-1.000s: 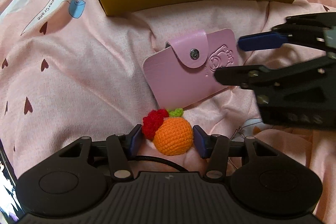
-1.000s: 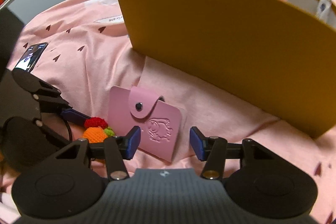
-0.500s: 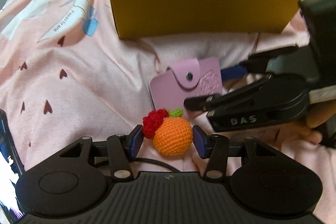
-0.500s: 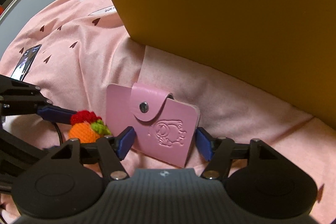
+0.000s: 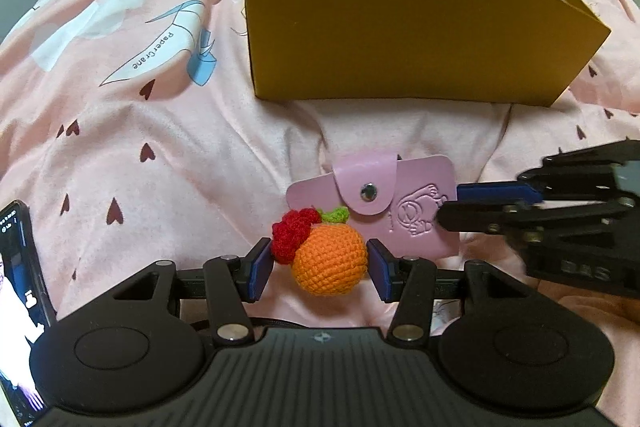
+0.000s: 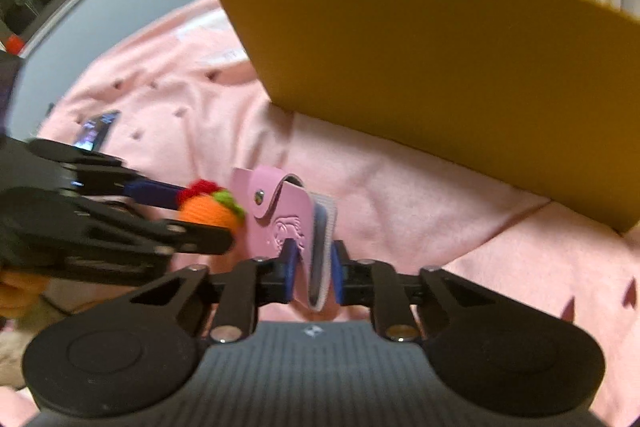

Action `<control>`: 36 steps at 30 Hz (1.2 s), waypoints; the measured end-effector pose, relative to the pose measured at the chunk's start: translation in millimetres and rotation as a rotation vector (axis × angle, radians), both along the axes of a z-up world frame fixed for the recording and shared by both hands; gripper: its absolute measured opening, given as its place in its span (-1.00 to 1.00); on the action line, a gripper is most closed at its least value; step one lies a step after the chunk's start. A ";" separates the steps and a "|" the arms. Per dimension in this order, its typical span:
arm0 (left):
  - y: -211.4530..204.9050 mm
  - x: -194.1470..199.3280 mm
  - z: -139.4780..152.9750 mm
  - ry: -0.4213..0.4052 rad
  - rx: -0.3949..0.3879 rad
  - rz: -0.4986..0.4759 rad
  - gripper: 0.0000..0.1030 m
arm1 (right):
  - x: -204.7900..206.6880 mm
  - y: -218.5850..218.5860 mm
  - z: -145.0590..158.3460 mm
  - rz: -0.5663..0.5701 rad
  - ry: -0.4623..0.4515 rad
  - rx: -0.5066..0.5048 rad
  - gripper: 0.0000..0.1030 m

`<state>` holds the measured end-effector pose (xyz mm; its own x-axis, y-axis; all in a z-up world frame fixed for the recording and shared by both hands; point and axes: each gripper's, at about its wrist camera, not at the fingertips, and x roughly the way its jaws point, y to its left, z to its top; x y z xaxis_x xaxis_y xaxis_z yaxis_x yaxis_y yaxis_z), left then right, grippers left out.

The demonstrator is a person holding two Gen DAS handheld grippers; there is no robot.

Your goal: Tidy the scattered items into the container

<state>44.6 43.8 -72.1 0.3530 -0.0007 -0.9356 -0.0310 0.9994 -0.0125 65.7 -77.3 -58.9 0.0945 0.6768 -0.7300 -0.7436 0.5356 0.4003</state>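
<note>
Pink bedspread [image 6: 400, 195]; card wallet [image 6: 288, 223] clamped between right fingers [image 6: 291, 267].

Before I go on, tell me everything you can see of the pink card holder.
The pink card holder looks like smooth faux leather, with a flap closed by a metal snap and an embossed cartoon on its front. Grey-white inner sleeves show at its edge. It stands on edge, lifted off the pink bedsheet, pinched by the right gripper, whose jaws have just been closing. The crocheted orange is beside it, before the yellow box.
</note>
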 end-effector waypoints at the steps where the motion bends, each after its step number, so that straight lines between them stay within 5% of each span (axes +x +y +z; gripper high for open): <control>1: -0.7 0.2 0.0 -0.004 -0.006 -0.001 0.14 | -3.2 -2.7 5.3 -0.004 -0.024 -0.001 -0.76; 3: -4.0 0.8 0.6 -0.013 -0.010 -0.005 0.14 | -9.5 -9.8 16.6 -0.021 -0.075 -0.007 -1.00; 12: -25.3 8.8 -4.3 -0.025 -0.053 -0.049 0.14 | -3.1 -45.2 40.8 -0.101 -0.112 -0.021 -1.00; 17: -22.3 11.2 -10.1 -0.012 -0.050 -0.027 0.14 | 5.0 -38.9 16.4 -0.096 -0.022 -0.047 -0.70; 19: -20.3 11.5 -12.1 -0.009 -0.042 -0.016 0.14 | 6.8 -31.1 9.1 -0.080 -0.026 -0.057 -0.28; 29: -12.5 11.0 -20.6 0.006 -0.007 0.023 0.14 | 25.4 5.1 -25.8 0.008 -0.003 -0.101 -0.21; 36: -9.2 9.4 -21.5 0.005 -0.011 0.038 0.14 | 37.2 10.3 -50.2 0.022 0.124 -0.079 0.10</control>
<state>54.1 34.6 -93.6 0.3481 0.0021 -0.9375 -0.0689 0.9974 -0.0233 102.9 -67.0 -109.1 -0.0142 0.6179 -0.7861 -0.7027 0.5531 0.4475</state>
